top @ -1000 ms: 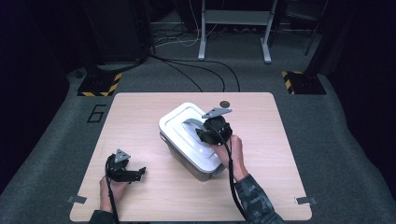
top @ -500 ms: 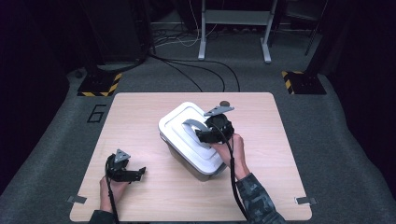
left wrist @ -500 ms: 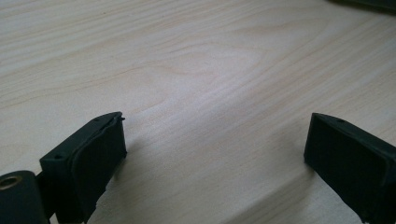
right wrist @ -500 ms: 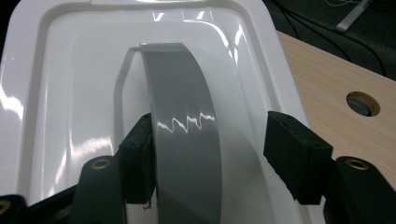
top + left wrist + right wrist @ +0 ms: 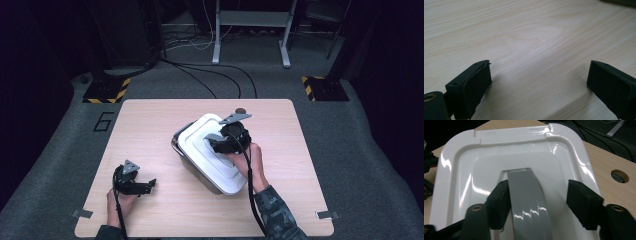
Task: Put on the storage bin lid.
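A white plastic lid (image 5: pixel 207 152) (image 5: pixel 486 160) with a grey strap handle (image 5: pixel 524 187) covers a metal box (image 5: pixel 192 170) lying askew mid-table. My right gripper (image 5: pixel 220 144) (image 5: pixel 537 197) hovers low over the lid, open, with the handle between its jaws. The jaws have just been closing: the left pad (image 5: pixel 500 202) sits against the handle's edge, while the right pad (image 5: pixel 581 202) stands clear of it. My left gripper (image 5: pixel 147 186) (image 5: pixel 539 82) rests open on the bare wood near the front left, with nothing between its fingers.
The wooden table (image 5: pixel 150 130) has a round cable hole (image 5: pixel 240 111) (image 5: pixel 619 176) just behind the box. Cables run across the dark carpet beyond the far edge. A floor marking "6" (image 5: pixel 103 122) lies left of the table.
Both hands stay where they were. The right gripper remains over the lid's handle; no shift of the lid or box shows.
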